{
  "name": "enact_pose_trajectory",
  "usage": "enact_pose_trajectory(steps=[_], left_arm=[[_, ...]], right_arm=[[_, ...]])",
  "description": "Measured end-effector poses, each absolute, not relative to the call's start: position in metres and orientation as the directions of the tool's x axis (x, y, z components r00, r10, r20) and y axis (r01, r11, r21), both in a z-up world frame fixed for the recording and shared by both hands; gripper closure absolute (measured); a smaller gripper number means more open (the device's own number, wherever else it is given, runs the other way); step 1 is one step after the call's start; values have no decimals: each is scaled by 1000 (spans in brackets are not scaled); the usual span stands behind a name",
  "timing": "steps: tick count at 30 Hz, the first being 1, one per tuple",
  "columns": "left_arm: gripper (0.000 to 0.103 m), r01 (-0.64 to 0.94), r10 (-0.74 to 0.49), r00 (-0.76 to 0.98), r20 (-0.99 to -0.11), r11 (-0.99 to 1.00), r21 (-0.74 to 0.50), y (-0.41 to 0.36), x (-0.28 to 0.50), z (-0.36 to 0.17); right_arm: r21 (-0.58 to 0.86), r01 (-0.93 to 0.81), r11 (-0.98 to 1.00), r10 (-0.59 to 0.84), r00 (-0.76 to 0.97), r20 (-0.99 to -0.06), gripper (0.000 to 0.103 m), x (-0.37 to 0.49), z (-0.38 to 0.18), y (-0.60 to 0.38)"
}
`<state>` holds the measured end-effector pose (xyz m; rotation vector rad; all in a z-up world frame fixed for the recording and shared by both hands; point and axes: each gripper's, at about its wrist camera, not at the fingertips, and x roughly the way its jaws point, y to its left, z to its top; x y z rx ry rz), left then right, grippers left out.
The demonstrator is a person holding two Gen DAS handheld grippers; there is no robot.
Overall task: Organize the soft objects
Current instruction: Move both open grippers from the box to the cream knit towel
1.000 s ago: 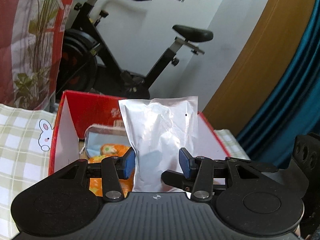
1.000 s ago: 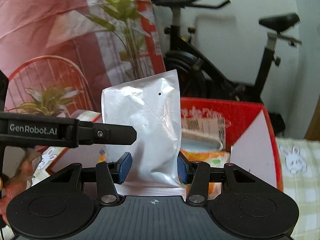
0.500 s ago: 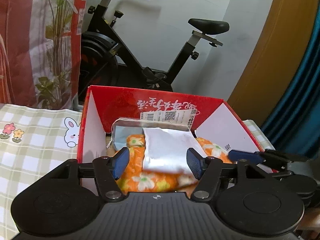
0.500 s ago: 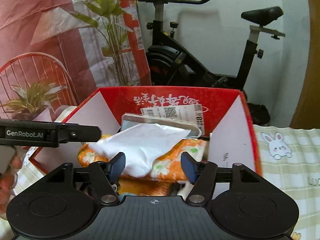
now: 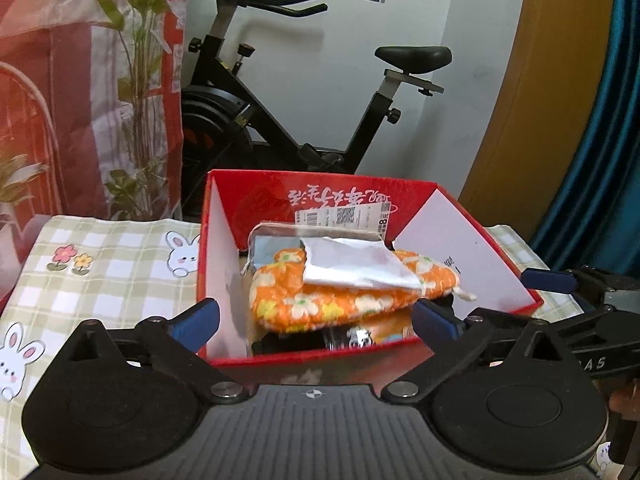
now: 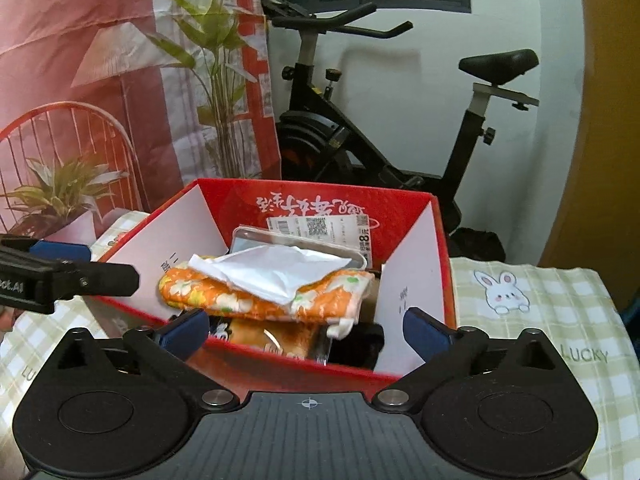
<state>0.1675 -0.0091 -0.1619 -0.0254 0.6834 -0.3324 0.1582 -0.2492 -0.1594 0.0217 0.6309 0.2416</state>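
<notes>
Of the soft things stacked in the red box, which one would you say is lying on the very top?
The white plastic pouch lies on top, plain and crinkled. It rests across the orange flowered pouch, and a clear-wrapped pack sits behind both.

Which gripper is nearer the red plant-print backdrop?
Left. The left gripper is left of the red box, toward the backdrop; the right gripper is right of it, farther away. Both sets of jaws have just been opening, with nothing between them.

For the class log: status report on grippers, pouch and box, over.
Left gripper, right gripper: jaws just opened wide, nothing between. White pouch lies on orange floral cloth inside red box. Nothing in the way.
</notes>
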Motion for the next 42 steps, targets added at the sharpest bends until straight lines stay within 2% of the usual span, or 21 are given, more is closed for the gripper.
enact_pose_trajectory(steps=[13,26,36,42], left_arm=[[0,258,-275,736,-619,959,-118,7,115,-178],[0,229,-224,746,-627,971,-75,13,83,-206],[0,157,-210,698,-685,978,-139,31,75,-232],[0,168,-217,669,-711,976,-140,26,78,-244]], right_arm=[[89,-202,975,217,803,-555,0,104,-164,-255],[24,-222,975,191,773,-605,0,68,-201,-241],[10,-209,978,163,733,-660,0,48,-233,-244],[-16,-207,978,143,727,-671,0,49,-242,-240]])
